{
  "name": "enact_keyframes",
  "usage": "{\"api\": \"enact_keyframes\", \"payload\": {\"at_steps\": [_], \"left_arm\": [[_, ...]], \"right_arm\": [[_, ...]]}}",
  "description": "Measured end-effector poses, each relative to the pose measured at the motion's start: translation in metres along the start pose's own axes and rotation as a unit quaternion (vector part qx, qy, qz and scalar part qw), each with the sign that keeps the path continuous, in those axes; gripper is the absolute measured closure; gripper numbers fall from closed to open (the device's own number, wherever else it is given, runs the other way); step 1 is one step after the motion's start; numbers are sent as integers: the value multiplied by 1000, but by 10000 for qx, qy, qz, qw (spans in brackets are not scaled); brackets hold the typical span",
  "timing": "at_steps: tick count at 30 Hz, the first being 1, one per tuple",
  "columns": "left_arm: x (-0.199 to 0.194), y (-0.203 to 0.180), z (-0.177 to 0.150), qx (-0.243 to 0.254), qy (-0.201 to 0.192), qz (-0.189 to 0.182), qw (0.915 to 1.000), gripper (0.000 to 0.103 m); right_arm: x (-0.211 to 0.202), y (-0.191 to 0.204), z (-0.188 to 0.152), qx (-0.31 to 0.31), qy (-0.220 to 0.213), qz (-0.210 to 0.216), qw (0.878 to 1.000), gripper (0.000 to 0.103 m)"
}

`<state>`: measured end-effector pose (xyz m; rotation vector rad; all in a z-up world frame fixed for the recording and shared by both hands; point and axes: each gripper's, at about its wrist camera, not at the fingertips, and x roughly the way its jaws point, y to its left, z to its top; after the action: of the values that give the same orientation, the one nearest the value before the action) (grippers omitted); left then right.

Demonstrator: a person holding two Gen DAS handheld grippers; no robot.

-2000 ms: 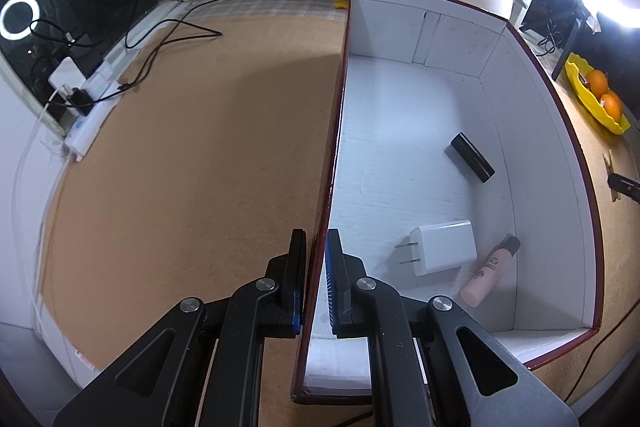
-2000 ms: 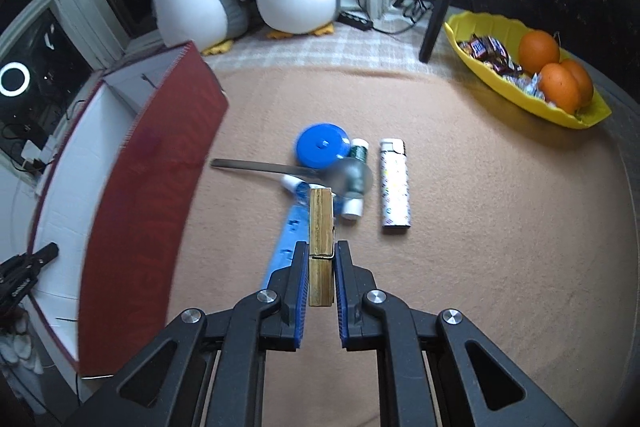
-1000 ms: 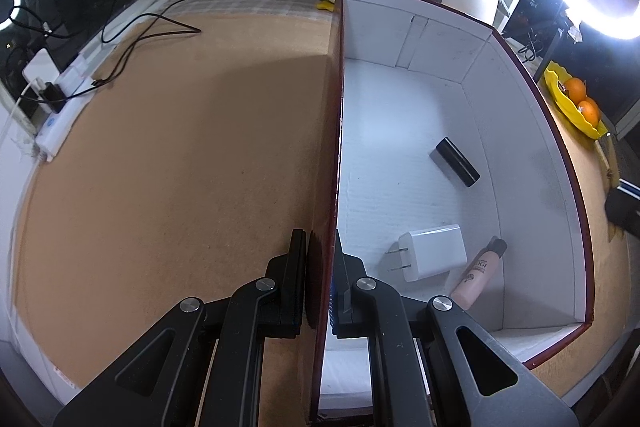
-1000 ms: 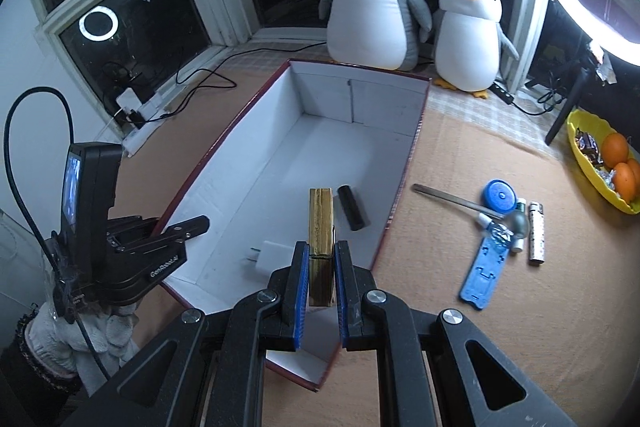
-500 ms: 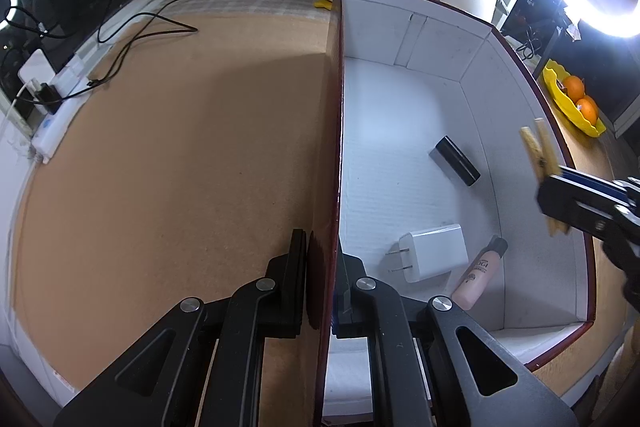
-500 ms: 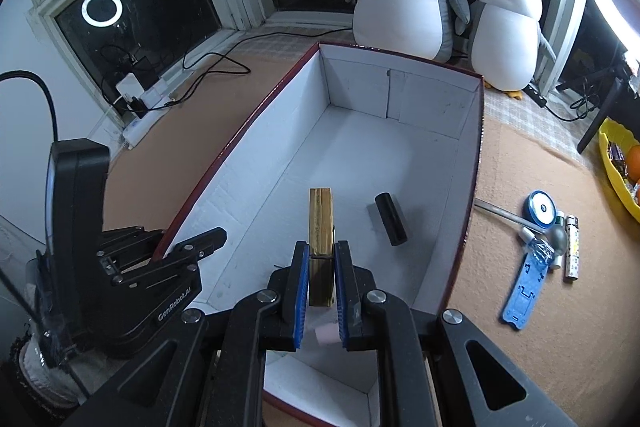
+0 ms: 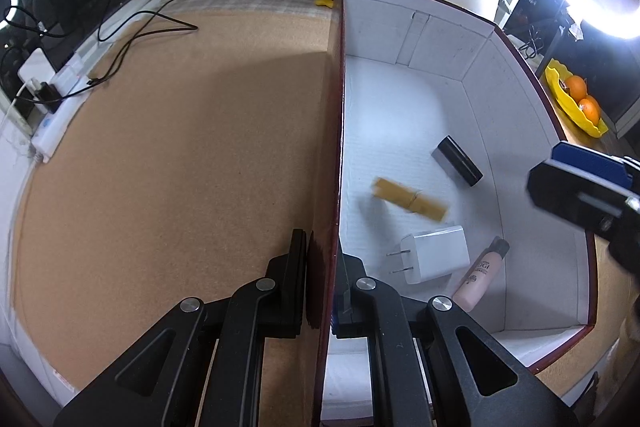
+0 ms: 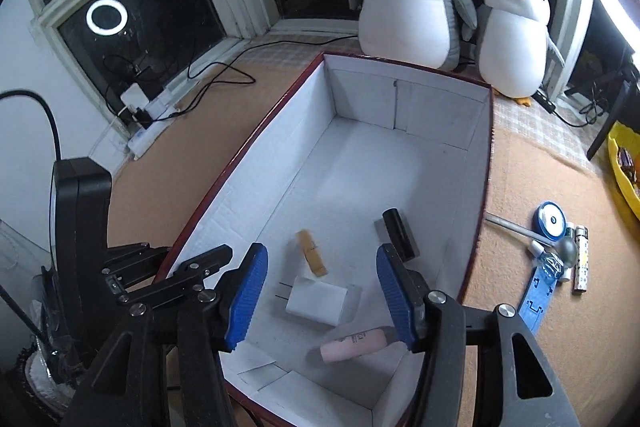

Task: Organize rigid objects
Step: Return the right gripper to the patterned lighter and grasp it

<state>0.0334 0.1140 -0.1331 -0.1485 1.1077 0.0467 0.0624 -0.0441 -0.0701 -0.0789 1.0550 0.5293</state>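
**Blurred, cropped and covered**

The wooden clothespin [image 7: 410,198] in the box [image 7: 440,35] smears with blur in the left wrist view. The right gripper [image 7: 580,187] is cut by the right edge. The pink tube's [image 8: 354,343] cap seems hidden behind a right fingertip [image 8: 394,291].

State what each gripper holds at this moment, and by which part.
The left gripper is shut on the box's long side wall, near its near end. The right gripper holds nothing; its opening fingers are empty, the wooden clothespin in the box.
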Motion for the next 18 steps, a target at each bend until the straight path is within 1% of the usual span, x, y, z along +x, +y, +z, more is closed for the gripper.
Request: {"api": "enact_keyframes", "payload": {"at_steps": [5, 9, 13, 15, 18], "left_arm": [[0, -2, 0, 33, 25, 47, 10000, 95], [0, -4, 0, 77, 51, 104, 9999, 95], [0, -5, 1, 81, 85, 154, 9998, 95], [0, -6, 2, 103, 103, 193, 9997, 95], [0, -7, 2, 110, 128, 227, 9996, 95]], "right_arm": [[-20, -29, -6, 420, -200, 97, 9989, 50], [-40, -64, -16, 791, -383, -17, 9961, 50], [-59, -114, -29, 1272, -516, -326, 9900, 50], [-62, -134, -34, 1423, -512, -480, 9873, 50], [-63, -169, -43, 1646, -457, -825, 9818, 50]]}}
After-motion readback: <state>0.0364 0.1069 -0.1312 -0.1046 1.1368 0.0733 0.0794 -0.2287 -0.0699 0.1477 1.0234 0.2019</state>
